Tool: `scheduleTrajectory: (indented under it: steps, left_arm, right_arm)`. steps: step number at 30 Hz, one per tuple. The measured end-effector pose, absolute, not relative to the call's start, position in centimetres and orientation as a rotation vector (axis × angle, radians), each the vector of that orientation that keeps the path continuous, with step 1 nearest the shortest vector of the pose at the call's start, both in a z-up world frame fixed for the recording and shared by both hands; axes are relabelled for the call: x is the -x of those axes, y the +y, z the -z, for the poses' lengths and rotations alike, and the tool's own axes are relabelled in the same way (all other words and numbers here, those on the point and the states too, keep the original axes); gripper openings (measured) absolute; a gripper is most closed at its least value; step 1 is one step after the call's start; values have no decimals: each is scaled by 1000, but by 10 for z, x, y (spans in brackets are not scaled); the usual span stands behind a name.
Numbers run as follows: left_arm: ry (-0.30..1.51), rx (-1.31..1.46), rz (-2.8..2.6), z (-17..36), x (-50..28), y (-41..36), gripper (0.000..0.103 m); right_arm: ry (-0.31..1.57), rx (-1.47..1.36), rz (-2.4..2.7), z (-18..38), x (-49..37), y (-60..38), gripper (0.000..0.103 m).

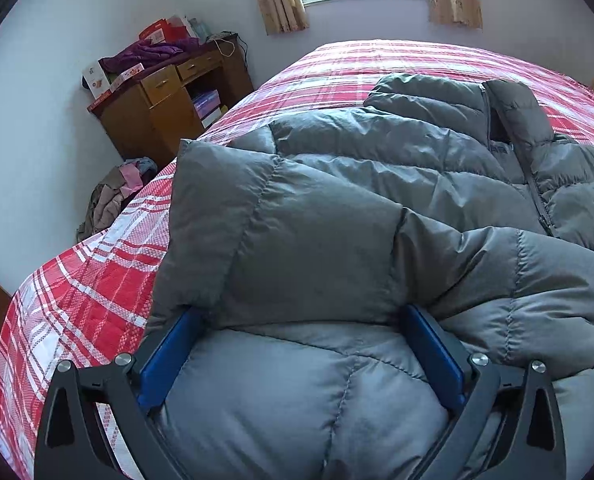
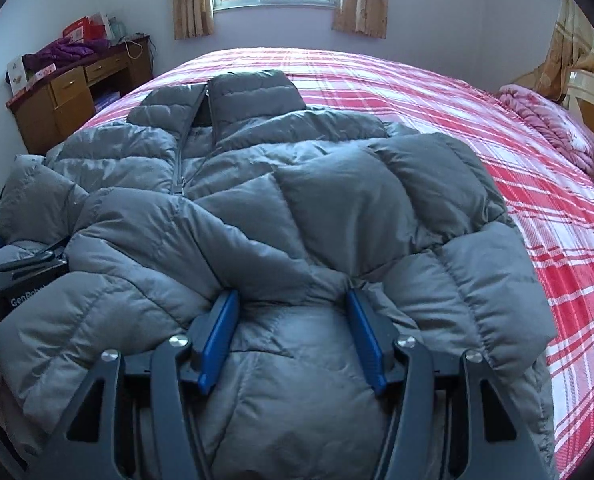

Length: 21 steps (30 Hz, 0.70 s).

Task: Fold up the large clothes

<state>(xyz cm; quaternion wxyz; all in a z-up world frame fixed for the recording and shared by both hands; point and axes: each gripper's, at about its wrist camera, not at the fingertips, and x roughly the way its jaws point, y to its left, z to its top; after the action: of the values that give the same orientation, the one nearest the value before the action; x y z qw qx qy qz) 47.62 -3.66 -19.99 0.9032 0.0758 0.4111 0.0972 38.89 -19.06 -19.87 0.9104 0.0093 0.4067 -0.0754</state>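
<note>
One grey down jacket [image 2: 281,184] lies front-up on the red plaid bedspread [image 2: 497,128], collar toward the far window, both sleeves folded across the chest. The near hem is bunched up between both tools. The left gripper [image 1: 303,322] is spread wide around the hem without pinching it. The right gripper [image 2: 293,304] is about half open with padding between its blue pads; whether it grips I cannot tell. The step looks like the bottom-to-collar fold; next, both need firm hold of the hem. Two grippers, one wooden desk [image 1: 169,92].
</note>
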Motion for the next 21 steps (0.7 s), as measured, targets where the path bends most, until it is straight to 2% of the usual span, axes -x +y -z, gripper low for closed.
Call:
scheduleTrajectory:
  steps: [9, 13, 14, 17, 18, 21]
  left_arm:
    - [868, -141, -177, 196, -479, -32, 102]
    - [888, -105, -140, 160, -470, -10, 102]
    - [865, -93, -119, 150, -467, -7, 102]
    - [791, -76, -66, 110, -472, 5, 102]
    - [795, -68, -55, 103, -482, 7, 102]
    - [831, -27, -49, 93, -525, 9, 102]
  right_arm:
    - [834, -10, 166, 199, -389, -187, 59]
    - [860, -17, 133, 195, -389, -190, 61]
    - [877, -21, 107, 192, -390, -193, 66]
    - [899, -70, 22, 172, -390, -206, 88]
    - [878, -70, 16, 161, -392, -211, 93]
    - [844, -54, 26, 134, -415, -221, 96]
